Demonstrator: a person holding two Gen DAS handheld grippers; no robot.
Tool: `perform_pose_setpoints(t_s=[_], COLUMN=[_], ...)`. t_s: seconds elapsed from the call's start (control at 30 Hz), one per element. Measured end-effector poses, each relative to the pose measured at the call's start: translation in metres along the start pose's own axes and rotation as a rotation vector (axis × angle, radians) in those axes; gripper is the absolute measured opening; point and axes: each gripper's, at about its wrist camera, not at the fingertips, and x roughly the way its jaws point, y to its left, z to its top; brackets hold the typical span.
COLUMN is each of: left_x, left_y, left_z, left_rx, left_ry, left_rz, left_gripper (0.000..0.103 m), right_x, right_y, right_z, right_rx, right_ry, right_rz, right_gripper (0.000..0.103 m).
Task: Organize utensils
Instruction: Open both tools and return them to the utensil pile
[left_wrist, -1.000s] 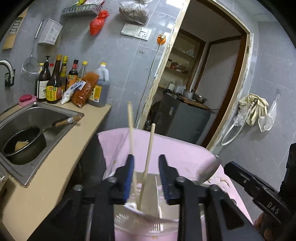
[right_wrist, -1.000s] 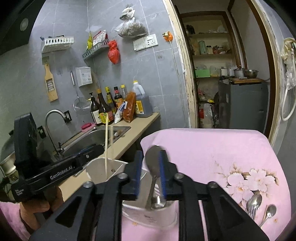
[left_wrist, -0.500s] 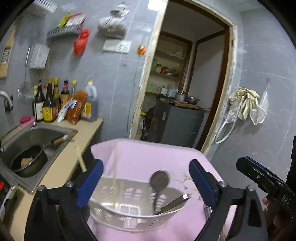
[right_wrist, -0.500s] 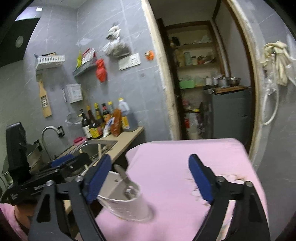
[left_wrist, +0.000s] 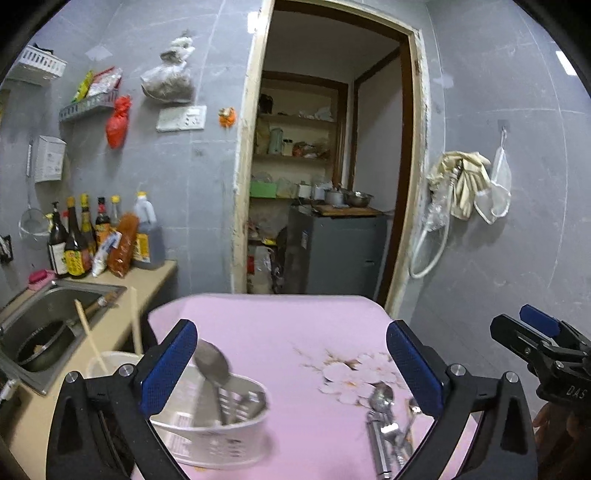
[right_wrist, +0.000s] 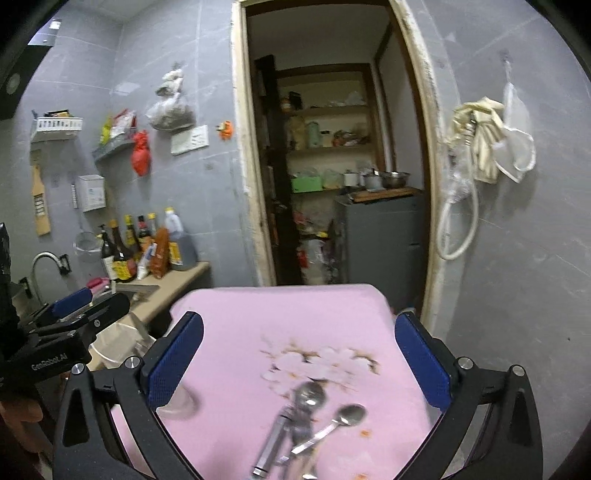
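A white slotted utensil holder stands at the left of the pink table. A metal spoon leans in it with other metal utensils. Two wooden chopsticks stand in its left compartment. Several spoons lie loose on the cloth at the right, also in the right wrist view. My left gripper is open and empty above the holder. My right gripper is open and empty above the loose spoons. The holder's edge shows behind the left gripper's body.
A counter with a steel sink holding a dark pan lies left of the table. Sauce bottles stand at the wall. An open doorway with a grey cabinet is beyond the table. Gloves hang on the right wall.
Both grippers opened and pulled back from the holder. The left let go of the chopsticks, the right let go of the spoon; both now rest in the holder. The right gripper swung right.
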Motion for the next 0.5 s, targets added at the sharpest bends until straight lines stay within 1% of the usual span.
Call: perform_pose_setpoints(t_s=[0.23, 0.3, 0.5], left_x=[0.023, 0.031, 0.054], left_y=[-0.030, -0.038, -0.056], left_z=[-0.022, -0.029, -0.052], left_rx=[0.013, 0.023, 0.047], left_ry=[0.068, 0.102, 0.219], left_rz=[-0.011, -0.023, -0.073], left_gripper=[0.103, 0.103, 0.103], right_x=[0.010, 0.018, 0.048], right_y=[-0.036, -0.046, -0.075], right_z=[-0.023, -0.032, -0.060], right_rx=[0.017, 0.015, 0.061], right_ry=[0.065, 0.104, 0.220], right_rz=[-0.035, -0.040, 0.007], right_gripper=[0.102, 0.102, 0.101])
